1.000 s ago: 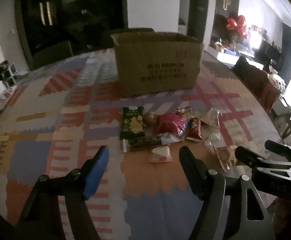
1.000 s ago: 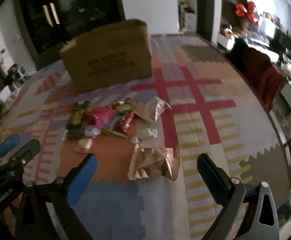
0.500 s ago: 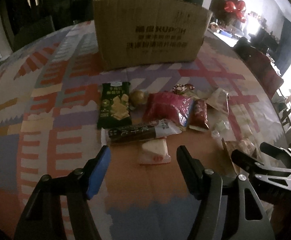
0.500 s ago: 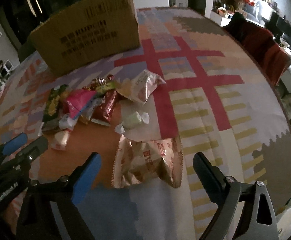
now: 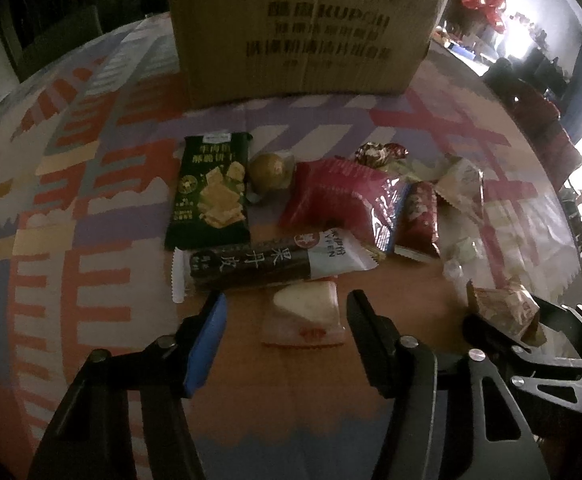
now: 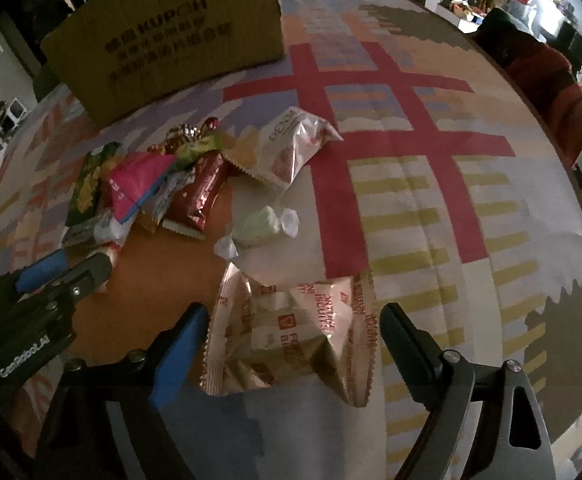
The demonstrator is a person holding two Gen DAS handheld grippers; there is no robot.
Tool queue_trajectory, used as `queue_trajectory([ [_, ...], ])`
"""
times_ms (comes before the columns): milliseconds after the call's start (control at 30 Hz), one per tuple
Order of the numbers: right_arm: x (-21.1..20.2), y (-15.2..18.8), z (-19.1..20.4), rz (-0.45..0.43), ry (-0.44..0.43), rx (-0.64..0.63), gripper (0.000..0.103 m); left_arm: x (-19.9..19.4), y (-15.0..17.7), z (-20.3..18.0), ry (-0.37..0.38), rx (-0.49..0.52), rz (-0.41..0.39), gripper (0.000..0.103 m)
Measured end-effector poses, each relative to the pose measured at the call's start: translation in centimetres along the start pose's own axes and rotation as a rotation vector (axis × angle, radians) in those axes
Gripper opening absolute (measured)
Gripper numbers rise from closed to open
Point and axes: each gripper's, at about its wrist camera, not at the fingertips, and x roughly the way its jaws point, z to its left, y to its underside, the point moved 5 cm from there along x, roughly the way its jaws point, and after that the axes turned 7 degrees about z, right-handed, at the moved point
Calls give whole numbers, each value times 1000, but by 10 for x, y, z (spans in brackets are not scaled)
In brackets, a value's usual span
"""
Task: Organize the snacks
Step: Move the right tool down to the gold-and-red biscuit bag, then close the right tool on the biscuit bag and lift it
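Observation:
Several snack packets lie on the patterned cloth in front of a cardboard box [image 5: 303, 28]. My left gripper [image 5: 287, 312] is open, its fingers either side of a small white wrapped cake [image 5: 305, 314]. Behind it lie a long black bar [image 5: 259, 266], a green cracker pack [image 5: 213, 192] and a red bag [image 5: 343, 200]. My right gripper [image 6: 293, 320] is open around a crinkled gold biscuit bag [image 6: 291, 340]. The box also shows in the right wrist view [image 6: 167, 36]. The right gripper shows at the right edge of the left wrist view [image 5: 531, 320].
A pale green wrapped candy [image 6: 261, 226], a clear pouch [image 6: 295, 148] and a dark red packet [image 6: 197, 196] lie beyond the gold bag. A round brown snack [image 5: 269, 170] sits by the green pack. A red chair [image 6: 547, 84] stands past the table edge at right.
Both grippers have moved forward and down toward the snacks. The left now straddles the white cake and the right straddles the gold bag. Both stay open.

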Motion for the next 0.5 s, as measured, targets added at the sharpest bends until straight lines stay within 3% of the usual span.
queue_trajectory([
  [133,2,-2,0,11,-2,-9,81,4,1,-3,10,-2,13,51],
  [300,-2,-4,1,-8,-6,-25,74,5,-1,-6,9,9,6,39],
  [367,-5,0,4,-18,-12,-40,64,5,-1,-6,6,8,3,38],
  [500,-8,4,6,-21,-26,-61,55,3,3,-10,17,9,9,35],
])
